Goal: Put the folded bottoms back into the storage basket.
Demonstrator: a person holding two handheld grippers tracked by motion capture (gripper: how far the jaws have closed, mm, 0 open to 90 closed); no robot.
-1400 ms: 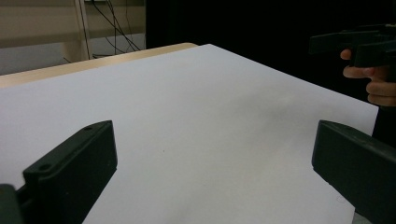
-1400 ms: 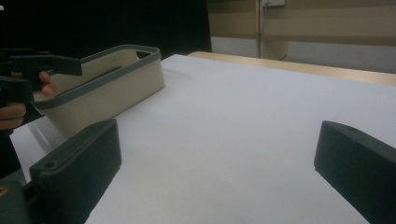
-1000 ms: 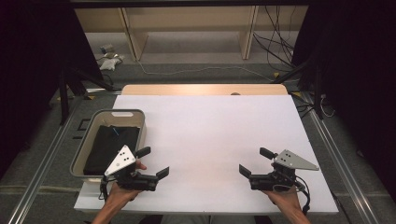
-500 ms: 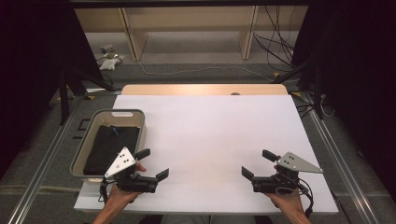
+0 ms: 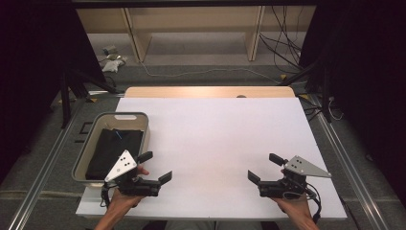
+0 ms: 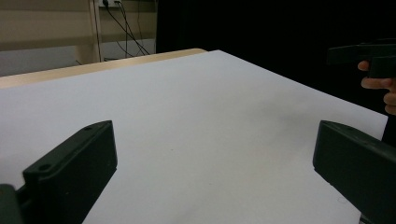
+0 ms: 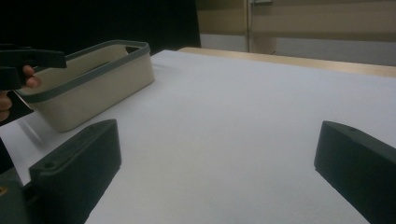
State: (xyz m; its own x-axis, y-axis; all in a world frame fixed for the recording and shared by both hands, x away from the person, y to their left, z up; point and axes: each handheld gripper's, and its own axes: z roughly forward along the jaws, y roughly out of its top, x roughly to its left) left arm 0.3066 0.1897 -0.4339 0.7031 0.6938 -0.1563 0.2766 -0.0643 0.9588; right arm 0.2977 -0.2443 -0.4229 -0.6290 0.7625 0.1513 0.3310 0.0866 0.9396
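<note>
The left claw [image 5: 155, 167] is held low over the near left part of the white table [image 5: 215, 139], its jaws spread wide with nothing between them. The right claw [image 5: 265, 167] is held over the near right part, likewise spread wide and holding nothing. Each claw is pointed inward and a little toward the far side.

A beige bin [image 5: 91, 143] with a grey rim is set on the left edge of the table, its long axis running from near to far. A black folded cloth [image 5: 112, 148] is seen lying inside it, lengthwise along the same axis. The bin lies just left of and beyond the left claw, with the near corner close beside the hand, and well apart from the right claw. In the right gripper view the bin [image 7: 93, 84] is seen far left.
</note>
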